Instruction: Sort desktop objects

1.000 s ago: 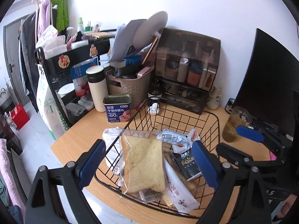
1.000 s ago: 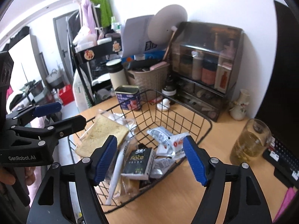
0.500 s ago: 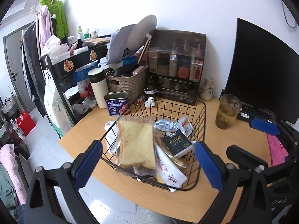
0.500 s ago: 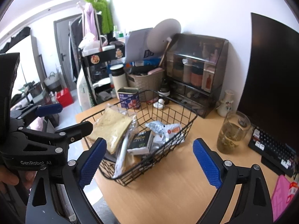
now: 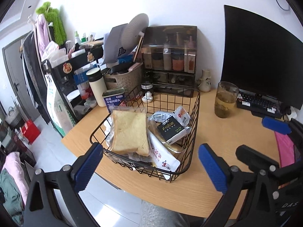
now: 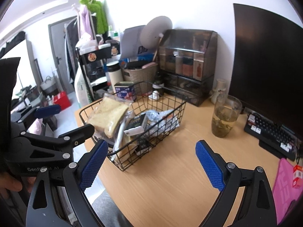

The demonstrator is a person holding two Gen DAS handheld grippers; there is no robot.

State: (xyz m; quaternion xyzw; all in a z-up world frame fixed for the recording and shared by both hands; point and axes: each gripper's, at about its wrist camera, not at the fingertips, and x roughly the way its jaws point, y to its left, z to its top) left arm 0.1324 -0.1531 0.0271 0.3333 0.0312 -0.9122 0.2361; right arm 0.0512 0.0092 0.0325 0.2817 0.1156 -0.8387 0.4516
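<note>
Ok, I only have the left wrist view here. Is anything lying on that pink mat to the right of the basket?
Observer: Yes. The right wrist view shows a small red and white box lying at the right edge of the pink mat.
Operator: And is the right gripper carrying anything?
Observer: No. The right gripper has just been opening. Its jaws stand wide with nothing between them, only bare desk below.
</note>
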